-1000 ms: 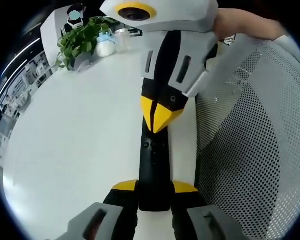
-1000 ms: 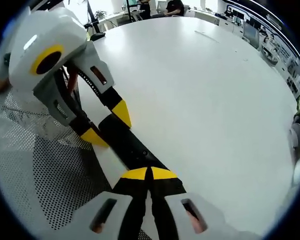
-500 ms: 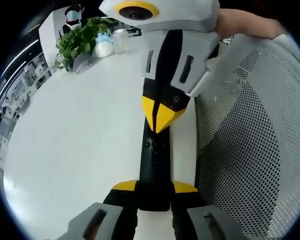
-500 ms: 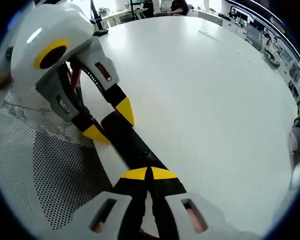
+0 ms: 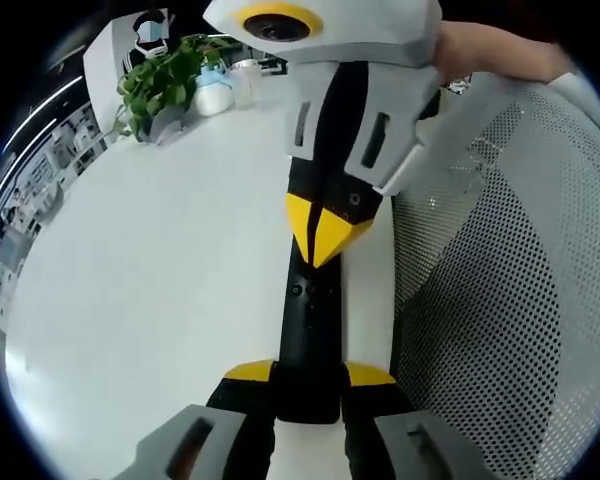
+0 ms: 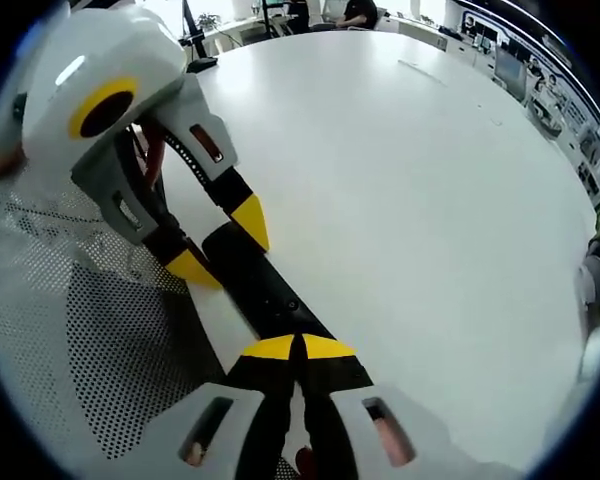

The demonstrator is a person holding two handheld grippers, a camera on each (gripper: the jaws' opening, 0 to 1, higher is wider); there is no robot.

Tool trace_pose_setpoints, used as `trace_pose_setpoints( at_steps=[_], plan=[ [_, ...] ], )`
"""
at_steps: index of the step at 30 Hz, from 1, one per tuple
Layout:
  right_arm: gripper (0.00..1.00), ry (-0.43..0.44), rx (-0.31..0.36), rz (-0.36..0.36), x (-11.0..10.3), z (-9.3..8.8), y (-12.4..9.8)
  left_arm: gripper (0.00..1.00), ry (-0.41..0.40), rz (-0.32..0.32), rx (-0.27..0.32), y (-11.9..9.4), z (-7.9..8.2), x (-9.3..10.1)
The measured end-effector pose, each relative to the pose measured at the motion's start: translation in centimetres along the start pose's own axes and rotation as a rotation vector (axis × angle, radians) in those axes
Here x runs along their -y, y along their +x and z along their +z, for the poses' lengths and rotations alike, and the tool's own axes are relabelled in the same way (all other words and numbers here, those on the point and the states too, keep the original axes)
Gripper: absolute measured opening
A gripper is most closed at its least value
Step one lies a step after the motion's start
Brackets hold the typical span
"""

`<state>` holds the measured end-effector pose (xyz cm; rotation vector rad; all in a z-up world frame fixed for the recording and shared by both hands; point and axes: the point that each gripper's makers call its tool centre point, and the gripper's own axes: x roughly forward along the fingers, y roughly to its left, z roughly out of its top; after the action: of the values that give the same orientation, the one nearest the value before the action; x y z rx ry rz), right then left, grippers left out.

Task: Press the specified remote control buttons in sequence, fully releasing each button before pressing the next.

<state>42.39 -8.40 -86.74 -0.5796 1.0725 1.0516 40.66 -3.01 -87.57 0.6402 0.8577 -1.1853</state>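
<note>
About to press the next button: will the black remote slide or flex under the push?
The remote looks like a rigid, slim bar, so flexing seems unlikely. It lies flat on the smooth white table, where it could skid, but the left claw brackets its near end. The right claw, shut, sits over its other end.

A broad white table carries everything. A slim black remote control lies flat on it near its edge, just beside a grey perforated mesh surface. At the far end a leafy potted plant stands near a small pale container.
</note>
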Motion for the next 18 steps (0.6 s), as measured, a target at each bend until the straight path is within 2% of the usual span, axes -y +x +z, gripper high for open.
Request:
trace_pose_setpoints(
  at_steps=[7, 11, 13, 18],
  plan=[
    [0.00, -0.037, 0.015, -0.003, -0.04, 0.00, 0.02, 0.25, -0.002, 0.001, 0.006, 0.03, 0.07, 0.01],
    [0.00, -0.013, 0.009, -0.001, 0.01, 0.01, 0.02, 0.24, 0.002, 0.001, -0.002, 0.10, 0.15, 0.00],
    [0.00, 0.052, 0.005, 0.006, -0.03, -0.04, 0.00, 0.24, 0.011, 0.001, -0.008, 0.09, 0.16, 0.04],
    [0.00, 0.094, 0.003, 0.023, 0.13, -0.04, -0.01, 0.24, 0.034, -0.001, -0.012, 0.10, 0.22, 0.13]
  ],
)
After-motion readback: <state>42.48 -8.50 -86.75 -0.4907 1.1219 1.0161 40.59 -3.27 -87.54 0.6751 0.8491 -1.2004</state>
